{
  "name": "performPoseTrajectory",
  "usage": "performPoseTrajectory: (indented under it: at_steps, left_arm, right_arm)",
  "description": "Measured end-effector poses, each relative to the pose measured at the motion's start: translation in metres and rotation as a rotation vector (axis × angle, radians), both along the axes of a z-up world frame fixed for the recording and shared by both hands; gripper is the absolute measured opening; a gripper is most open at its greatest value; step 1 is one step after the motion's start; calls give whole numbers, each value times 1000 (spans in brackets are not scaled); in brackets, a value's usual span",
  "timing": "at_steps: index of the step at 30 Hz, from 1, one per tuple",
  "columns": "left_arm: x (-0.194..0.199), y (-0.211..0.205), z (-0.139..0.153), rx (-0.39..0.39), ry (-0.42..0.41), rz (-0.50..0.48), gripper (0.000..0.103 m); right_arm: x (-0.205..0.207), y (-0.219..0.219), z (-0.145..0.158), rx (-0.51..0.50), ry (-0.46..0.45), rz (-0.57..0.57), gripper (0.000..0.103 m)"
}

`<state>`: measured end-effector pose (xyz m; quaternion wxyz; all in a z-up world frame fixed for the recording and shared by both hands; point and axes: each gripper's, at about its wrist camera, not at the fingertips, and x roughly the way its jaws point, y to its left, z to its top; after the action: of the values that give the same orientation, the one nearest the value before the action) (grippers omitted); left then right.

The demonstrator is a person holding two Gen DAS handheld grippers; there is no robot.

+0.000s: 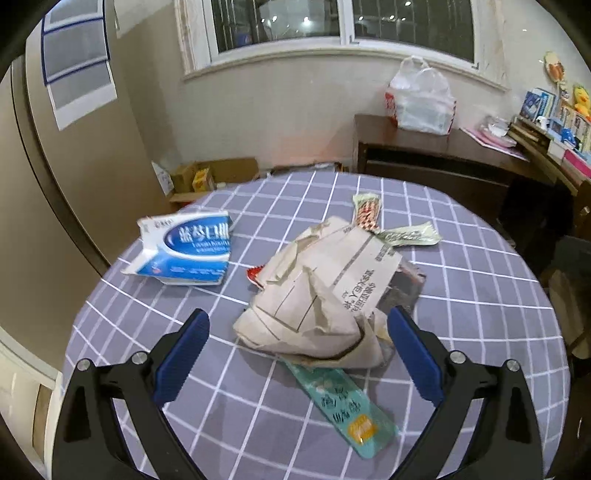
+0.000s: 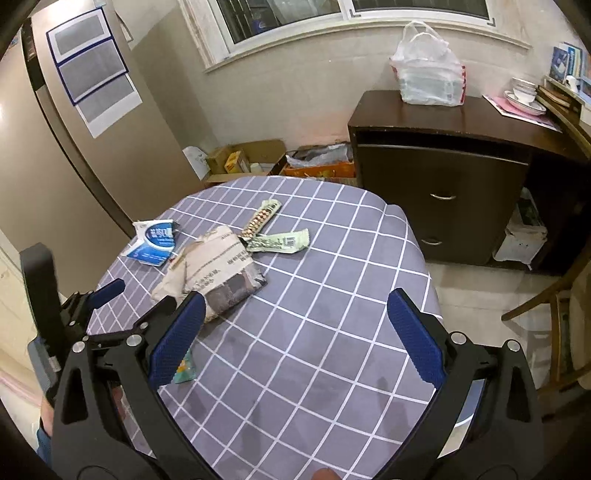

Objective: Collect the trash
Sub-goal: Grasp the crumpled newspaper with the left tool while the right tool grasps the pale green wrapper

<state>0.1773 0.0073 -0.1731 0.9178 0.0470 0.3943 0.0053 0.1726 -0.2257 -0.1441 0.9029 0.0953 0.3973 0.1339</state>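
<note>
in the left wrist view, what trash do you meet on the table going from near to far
teal wrapper → crumpled paper bag → blue and white box → green wrapper → red and white striped wrapper

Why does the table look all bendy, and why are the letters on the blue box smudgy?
Both wrist views use fisheye lenses, so the checked tablecloth lines curve and the corners go black. In the left wrist view, the blue and white box is smeared by motion blur, and the window shows bright light spots.
</note>
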Motion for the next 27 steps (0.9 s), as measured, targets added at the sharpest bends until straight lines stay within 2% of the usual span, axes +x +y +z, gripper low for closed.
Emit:
performPoseTrajectory:
  at_steps: [2, 3, 4, 5, 6, 7, 8, 10, 12, 14, 16, 22, 27]
  left_arm:
    - [8, 1, -8, -8, 21, 10, 95]
    - [12, 1, -13, -7, 36, 17, 91]
    - [15, 1, -18, -17, 54, 11, 71]
    - [18, 1, -22, -33, 71, 2, 63]
    - [19, 2, -23, -55, 70, -2, 61]
    - [19, 2, -23, -78, 59, -10, 52]
    - [19, 2, -23, -87, 61, -12, 50]
    - [18, 4, -22, -126, 45, -33, 35]
    - [17, 6, -20, -134, 35, -43, 27]
    - [14, 10, -17, -147, 31, -47, 25]
    - [9, 17, -14, -157, 26, -42, 16]
    - [-13, 41, 1, -173, -2, -17, 15]
    - [-30, 63, 4, -174, -7, 11, 15]
  right_arm:
    - [4, -1, -3, 0, 10, -4, 97]
    - [6, -2, -5, -1, 14, -5, 97]
    - [8, -3, -7, -5, 19, -6, 97]
    - [11, -3, -9, -7, 23, -6, 97]
    - [13, -3, -11, -7, 26, -5, 97]
    - [16, -3, -13, -8, 29, -3, 97]
    - [19, -2, -15, -12, 32, 1, 97]
    - [25, -1, -18, -21, 38, 8, 97]
    - [31, 3, -22, -27, 42, 23, 97]
    - [39, 8, -27, -39, 43, 48, 97]
    - [48, 14, -34, -61, 56, 68, 97]
    - [77, 42, -51, -129, 55, 154, 97]
    - [108, 77, -63, -297, 21, 273, 96]
